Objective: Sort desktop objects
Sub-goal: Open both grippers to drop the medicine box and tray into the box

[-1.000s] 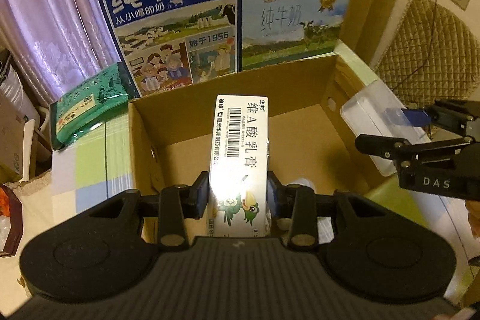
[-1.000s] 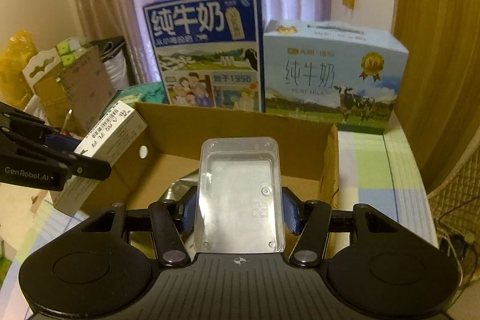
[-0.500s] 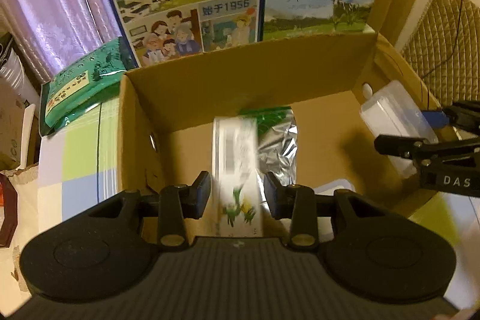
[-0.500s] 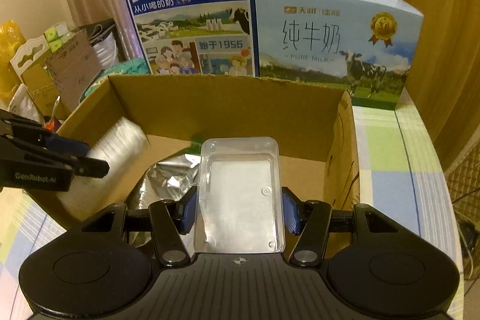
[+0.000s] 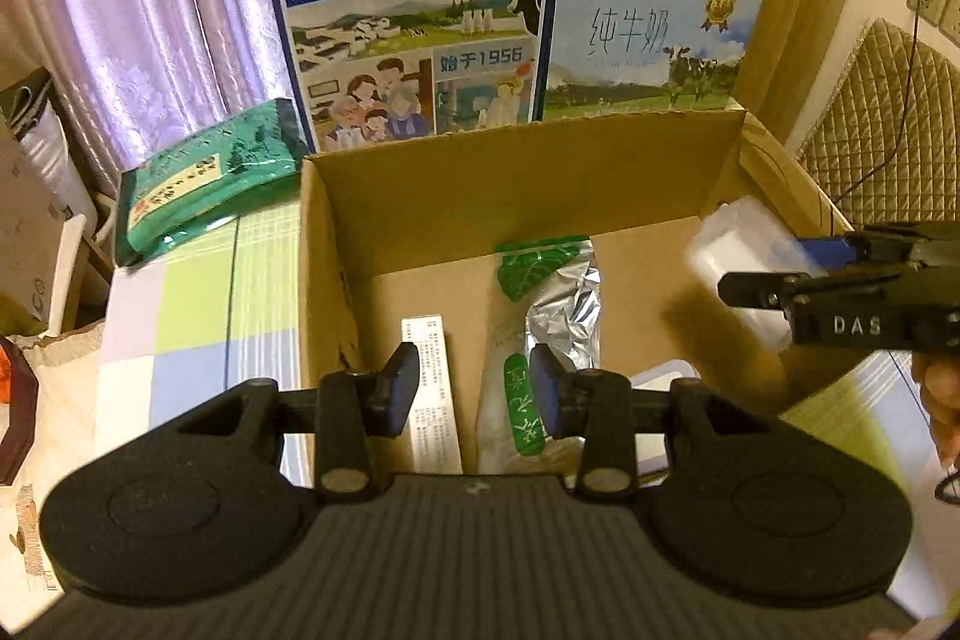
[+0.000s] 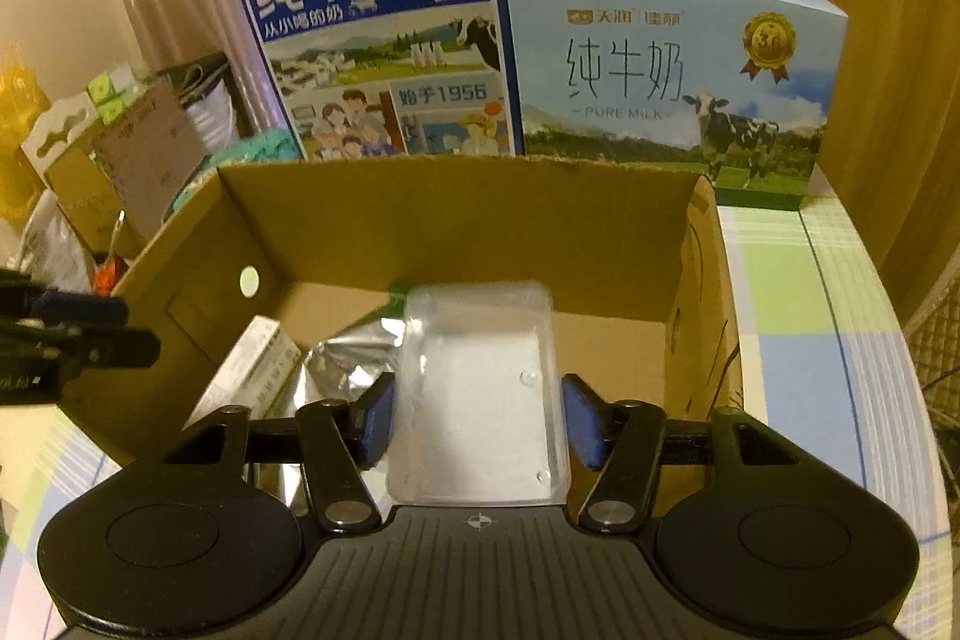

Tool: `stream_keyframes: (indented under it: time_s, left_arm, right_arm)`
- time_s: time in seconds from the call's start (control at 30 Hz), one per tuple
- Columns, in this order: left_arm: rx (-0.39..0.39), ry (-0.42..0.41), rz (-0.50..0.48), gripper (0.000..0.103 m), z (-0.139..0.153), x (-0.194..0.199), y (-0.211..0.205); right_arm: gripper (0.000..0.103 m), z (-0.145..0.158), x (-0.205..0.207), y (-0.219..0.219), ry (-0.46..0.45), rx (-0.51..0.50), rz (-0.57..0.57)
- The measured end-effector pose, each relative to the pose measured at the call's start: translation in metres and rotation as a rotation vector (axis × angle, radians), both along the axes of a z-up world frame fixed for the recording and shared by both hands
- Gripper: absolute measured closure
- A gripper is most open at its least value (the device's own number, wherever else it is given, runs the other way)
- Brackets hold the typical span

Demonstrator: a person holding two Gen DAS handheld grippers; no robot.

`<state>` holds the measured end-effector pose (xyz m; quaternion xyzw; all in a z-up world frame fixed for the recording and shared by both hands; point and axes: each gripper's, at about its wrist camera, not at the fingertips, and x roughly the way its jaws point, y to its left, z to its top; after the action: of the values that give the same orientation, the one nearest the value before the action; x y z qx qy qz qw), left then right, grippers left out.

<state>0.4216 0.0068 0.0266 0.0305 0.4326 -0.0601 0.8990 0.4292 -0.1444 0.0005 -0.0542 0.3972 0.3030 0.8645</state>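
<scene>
Left tool (image 5: 474,388): released, jaws apart and empty, hovering over the near edge of the cardboard box (image 5: 510,172).
Right tool (image 6: 477,415): blue pads sit just beside the clear plastic case (image 6: 480,388); the case is blurred and I cannot tell whether it is gripped or already let go.
Small white carton (image 5: 433,388): lies flat on the box floor at 6 o'clock in the left view, between the left tool's jaws in line of sight but well below them.
Foil packet (image 5: 555,316): lies beside the carton, toward 12 o'clock, with green print.
Risk, case: if it drops from this height it may land on the crinkled foil packet, tip and slide, or bounce onto its edge against the box wall.
Risk, tools: the two tools are near each other over one box; a careless pull-back may knock them together or catch the box rim.
Writing, tools: "DAS" on the right tool's side, seen in the left view.
Writing, foil packet: green characters, too small to read.
Writing, blue milk box (image 6: 384,34) at 12 o'clock: "纯牛奶", "从小喝的奶", "始于1956".
Writing, pale milk box (image 6: 672,82) at 1 o'clock: "纯牛奶", "PURE MILK".
Green bag (image 5: 210,178) at 10 o'clock on the bench (image 5: 186,316): print unreadable.
</scene>
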Motion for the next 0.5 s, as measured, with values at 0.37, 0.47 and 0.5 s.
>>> stream_keyframes:
  time_s: [0.37, 0.47, 0.5]
  left_arm:
    - [-0.048, -0.029, 0.016, 0.061, 0.017, -0.060, 0.007]
    - [-0.057, -0.020, 0.019, 0.054, 0.018, -0.084, 0.007]
    - [-0.063, -0.015, 0.020, 0.054, 0.019, -0.094, 0.007]
  right_arm:
    - [0.025, 0.040, -0.038, -0.039, -0.064, 0.066, -0.037]
    - [0.021, 0.054, -0.062, -0.053, -0.070, 0.091, -0.043]
    - [0.019, 0.059, -0.072, -0.058, -0.076, 0.097, -0.039]
